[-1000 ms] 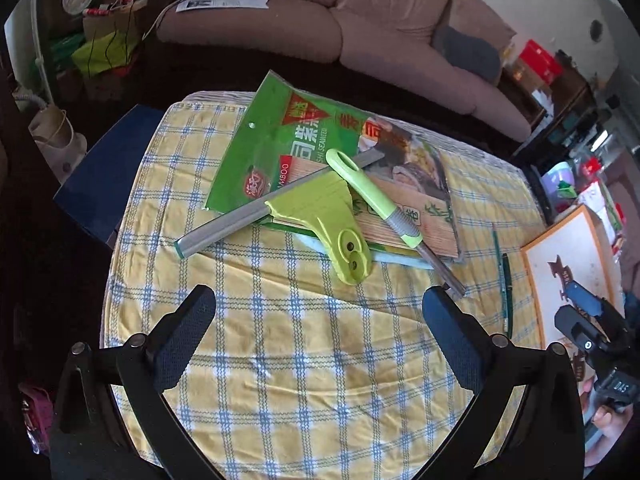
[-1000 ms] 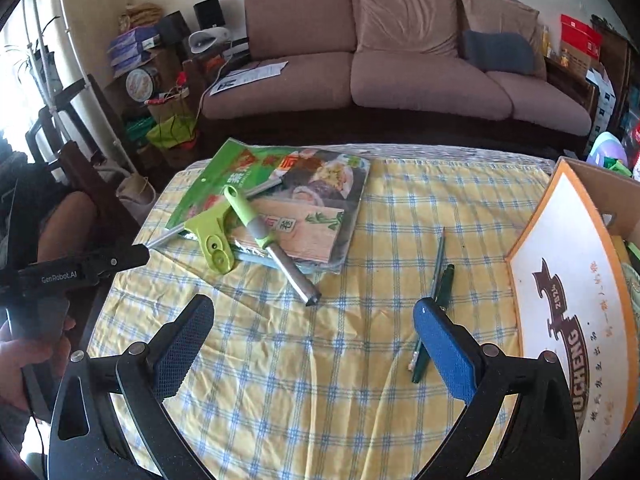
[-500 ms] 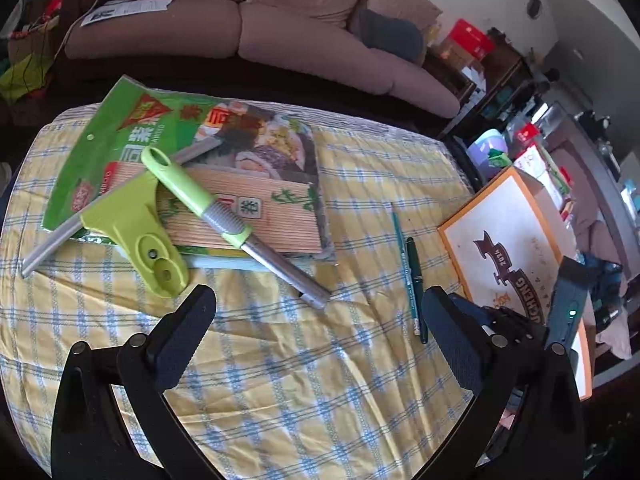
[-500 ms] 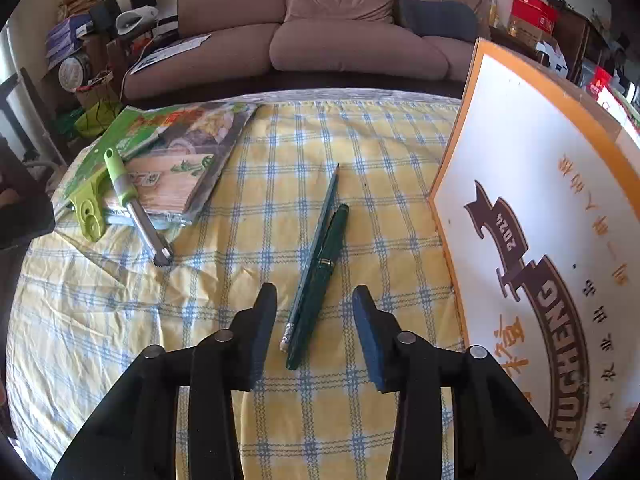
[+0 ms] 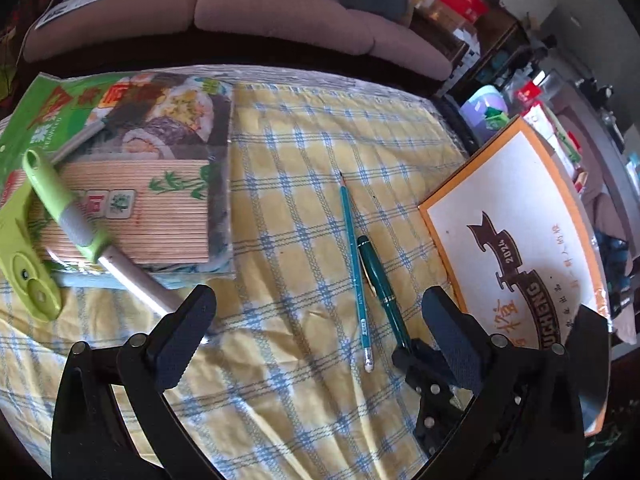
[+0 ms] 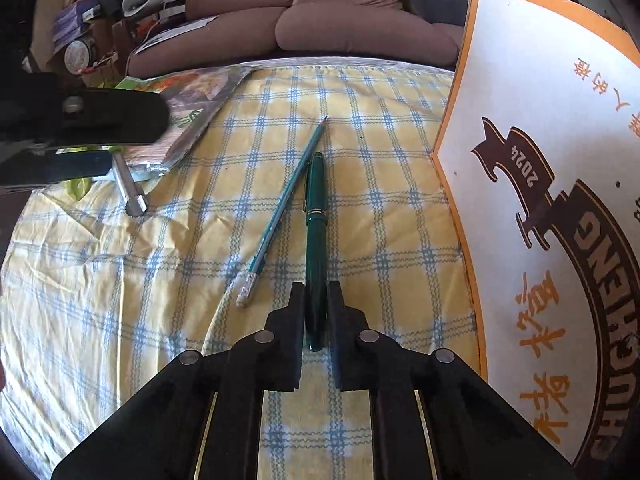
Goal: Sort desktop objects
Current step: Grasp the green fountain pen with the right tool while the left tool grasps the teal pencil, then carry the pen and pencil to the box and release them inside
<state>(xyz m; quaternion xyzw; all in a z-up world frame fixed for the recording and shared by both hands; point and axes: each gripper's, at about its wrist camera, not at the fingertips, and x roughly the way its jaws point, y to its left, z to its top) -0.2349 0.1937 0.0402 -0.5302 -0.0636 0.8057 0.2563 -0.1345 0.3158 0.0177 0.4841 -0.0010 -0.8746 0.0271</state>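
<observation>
**Me:** My right fingers [image 6: 316,300] have just been closing and now pinch the near end of the dark green pen [image 6: 315,216], which lies flat on the checked cloth of the bench [image 6: 168,280]. A second ago they stood wide and high above the cloth, with the pen lying loose ahead of them.

**Desk:** And the other hand?

**Me:** My left fingers [image 5: 316,328] are spread wide and hold nothing. They have swung across from the green-handled scraper [image 5: 60,200] and the sushi-mat packet [image 5: 132,184] toward the pen's side of the bench.

**Desk:** What does that mean for the sorting?

**Me:** I'd judge the pen is the piece in hand: gripped, not yet lifted. The teal pencil [image 6: 280,208] lies just beside it, apart from my fingers, and looks like the next piece.

**Desk:** Do the two views differ?

**Me:** The right wrist view shows the pads [image 6: 294,320] pressed against the pen's barrel. The left wrist view cannot confirm that; there the pen [image 5: 380,280] runs down to the dark tip of the right gripper, with the contact hidden. But it shows the whole scraper and packet, which the right view mostly blocks behind the left gripper. Both views show the orange-edged box flap [image 6: 540,160] standing right of the pen.
</observation>
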